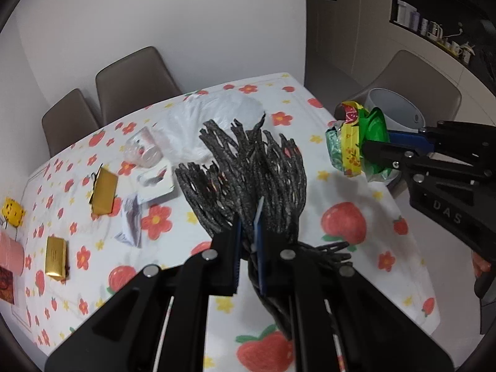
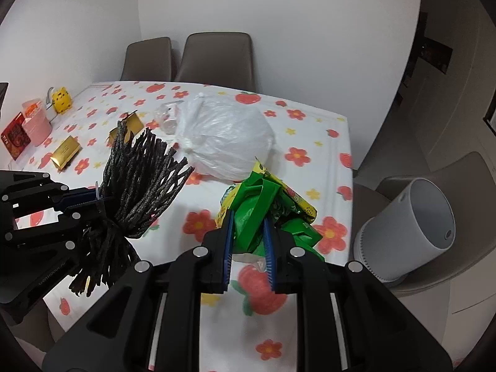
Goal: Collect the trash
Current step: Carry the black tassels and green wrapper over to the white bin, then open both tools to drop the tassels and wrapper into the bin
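While both grippers are loaded, neither load has reached the bin yet. The left gripper is clenched on a black foam net, its strands fanning out above the bench. The right gripper clamps a wad of green and yellow wrappers, held above the bench near its right edge. Just past that edge, a grey bin sits tilted on a chair, its mouth open and, as far as can be seen, nothing inside.

Judging by this, the task is at an early-to-middle stage: two pieces are lifted, none dropped. Left lying on the bench are a white plastic bag, a clear cup on its side, a flat white tray, some crumpled paper and two gold boxes. Whether the boxes count as trash I cannot tell. A pink tub, a red box and a yellow toy stand at the far left, probably not waste.

Readable writing is scarce: "DAS" is embossed on the right gripper's body in the left view. Print on the wrappers and boxes is too small to read.
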